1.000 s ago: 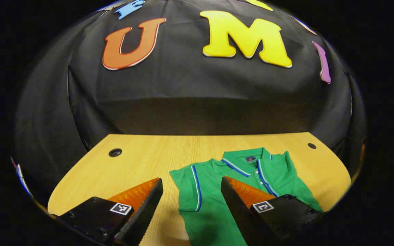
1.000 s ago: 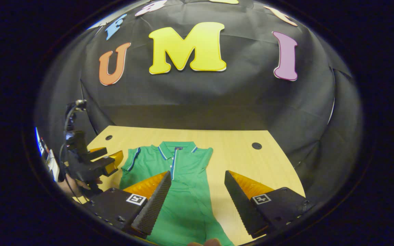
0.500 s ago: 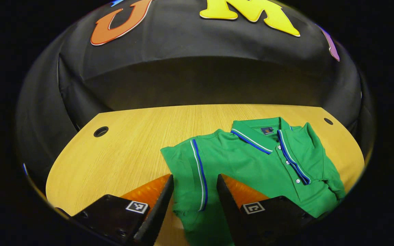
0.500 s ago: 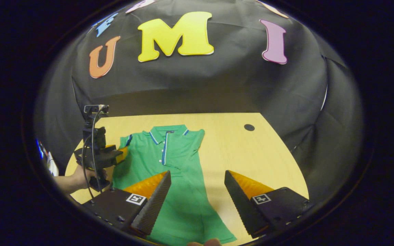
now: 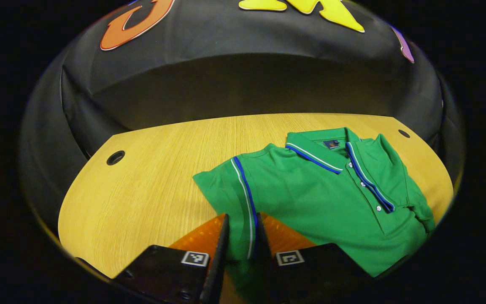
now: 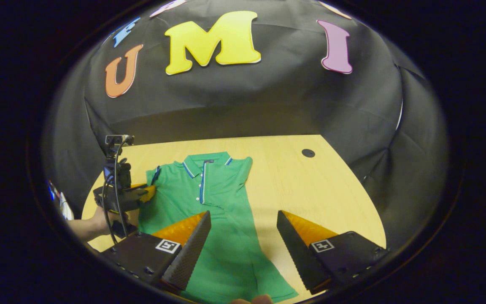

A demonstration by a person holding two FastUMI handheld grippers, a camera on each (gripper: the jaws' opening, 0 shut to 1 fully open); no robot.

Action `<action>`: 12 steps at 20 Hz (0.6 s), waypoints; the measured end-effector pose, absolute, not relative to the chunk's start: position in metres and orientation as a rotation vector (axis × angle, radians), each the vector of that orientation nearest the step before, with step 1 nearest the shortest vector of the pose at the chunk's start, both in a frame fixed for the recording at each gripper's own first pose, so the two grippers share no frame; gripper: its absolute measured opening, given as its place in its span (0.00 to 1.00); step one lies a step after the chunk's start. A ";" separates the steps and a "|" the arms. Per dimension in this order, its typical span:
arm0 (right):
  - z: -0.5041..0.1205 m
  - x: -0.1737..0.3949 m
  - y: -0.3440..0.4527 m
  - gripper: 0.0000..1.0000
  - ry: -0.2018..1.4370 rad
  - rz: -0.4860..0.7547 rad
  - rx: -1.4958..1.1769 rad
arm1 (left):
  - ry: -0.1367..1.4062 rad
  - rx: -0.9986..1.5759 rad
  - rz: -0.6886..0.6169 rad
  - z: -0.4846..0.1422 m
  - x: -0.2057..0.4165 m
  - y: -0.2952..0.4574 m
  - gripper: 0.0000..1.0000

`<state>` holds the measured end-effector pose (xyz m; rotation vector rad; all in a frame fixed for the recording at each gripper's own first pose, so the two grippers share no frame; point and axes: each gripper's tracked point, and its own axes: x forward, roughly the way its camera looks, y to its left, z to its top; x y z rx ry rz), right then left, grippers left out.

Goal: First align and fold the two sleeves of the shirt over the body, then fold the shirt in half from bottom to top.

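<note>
A green polo shirt (image 5: 319,198) with blue and white trim lies face up on the wooden table (image 5: 150,190), collar toward the wall. Its near sleeve (image 5: 226,185) spreads out to the side, and my left gripper (image 5: 242,228) is shut on that sleeve's striped cuff, cloth filling the narrow gap. The far sleeve lies tucked in over the body. In the right gripper view the shirt (image 6: 222,198) runs down the middle. My right gripper (image 6: 243,236) hangs open over its lower right part, holding nothing. The left gripper (image 6: 144,193) shows at the shirt's left edge.
The table has round cable holes at its back corners (image 5: 115,157) (image 5: 403,133) (image 6: 308,153). Black cloth walls close in behind and at the sides. A hand (image 6: 95,221) holds the left gripper near the table's left edge. Bare wood (image 6: 310,185) lies right of the shirt.
My left gripper dropped forward onto the sleeve and its fingers closed from wide apart onto the cuff. The right gripper has tilted down a little and stays open.
</note>
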<state>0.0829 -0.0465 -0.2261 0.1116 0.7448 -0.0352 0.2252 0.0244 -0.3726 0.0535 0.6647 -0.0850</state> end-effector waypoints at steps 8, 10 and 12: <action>-0.227 0.082 -0.049 0.93 0.749 -0.036 0.144 | 0.556 0.003 -0.091 -0.334 0.231 0.034 0.12; -0.226 0.081 -0.047 0.96 0.746 -0.028 0.152 | 0.549 -0.035 -0.109 -0.323 0.231 0.029 0.08; -0.226 0.081 -0.045 0.96 0.742 -0.016 0.154 | 0.546 -0.052 -0.115 -0.314 0.231 0.026 0.08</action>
